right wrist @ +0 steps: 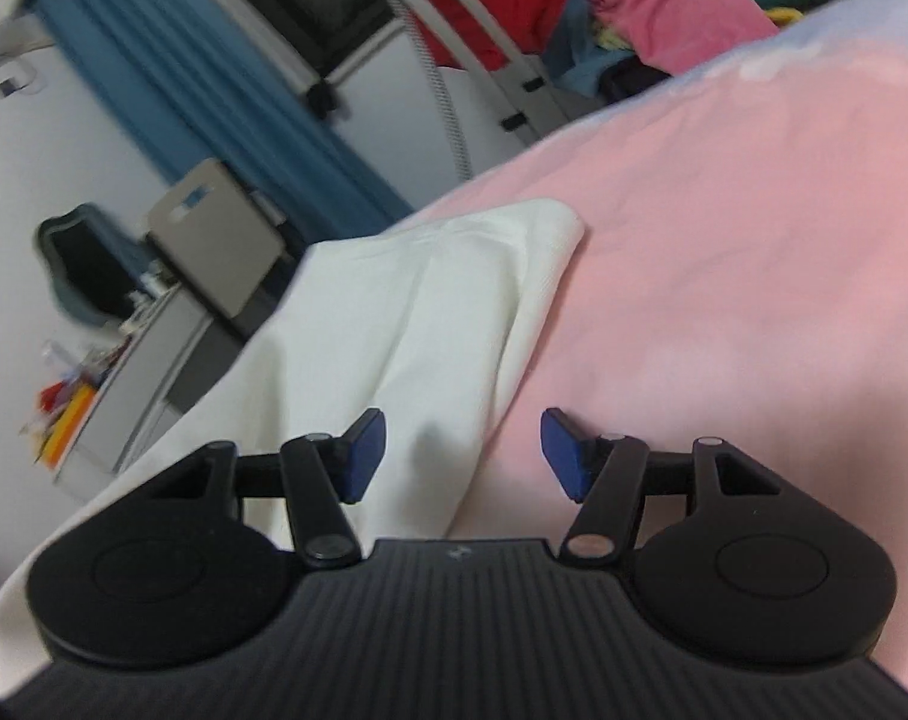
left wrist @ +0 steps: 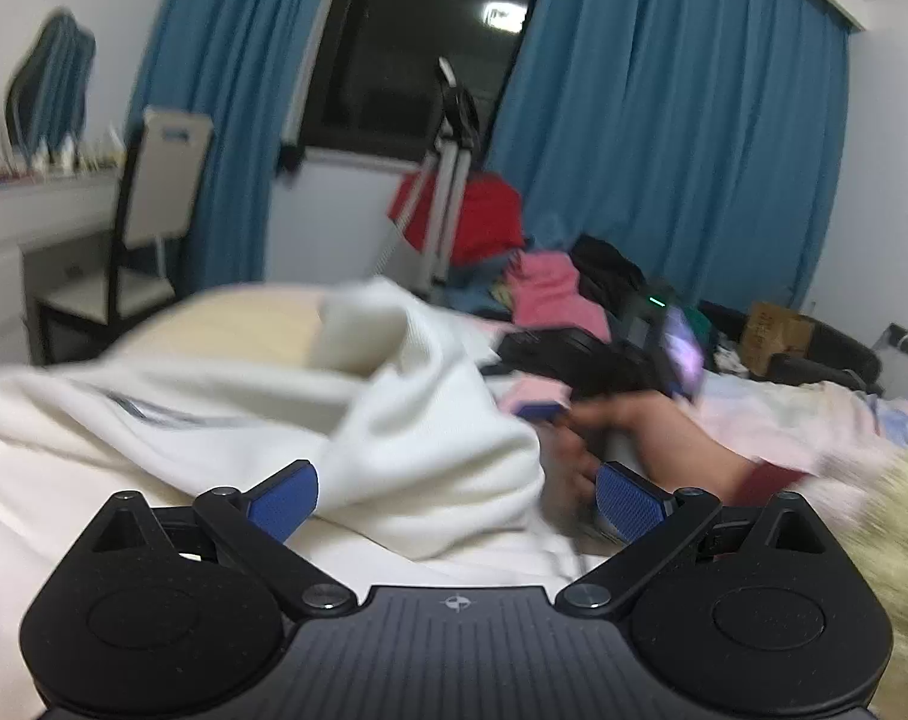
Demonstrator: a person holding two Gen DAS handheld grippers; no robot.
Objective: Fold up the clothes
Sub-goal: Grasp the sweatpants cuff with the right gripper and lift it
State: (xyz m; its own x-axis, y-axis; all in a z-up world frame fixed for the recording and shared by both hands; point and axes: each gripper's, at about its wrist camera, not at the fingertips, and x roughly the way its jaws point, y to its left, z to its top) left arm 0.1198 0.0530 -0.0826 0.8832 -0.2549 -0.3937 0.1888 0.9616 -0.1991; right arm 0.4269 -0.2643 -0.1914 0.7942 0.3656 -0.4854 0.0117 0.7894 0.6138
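Note:
A white garment (left wrist: 394, 420) lies bunched on the bed in the left wrist view, with a raised fold in the middle. My left gripper (left wrist: 454, 504) is open, its blue pads on either side of the garment's near fold. The right gripper (left wrist: 604, 360) shows blurred beyond it, held in a hand. In the right wrist view the white garment (right wrist: 418, 312) lies on the pink bedsheet (right wrist: 724, 276). My right gripper (right wrist: 463, 456) is open over the garment's right edge, holding nothing.
A pile of clothes, pink (left wrist: 550, 294), red (left wrist: 484, 216) and dark, sits at the far side of the bed by a tripod (left wrist: 448, 180). A chair (left wrist: 154, 222) and desk (left wrist: 28, 222) stand at the left. Blue curtains (left wrist: 664, 138) hang behind. A furry cream item (left wrist: 892, 540) lies at right.

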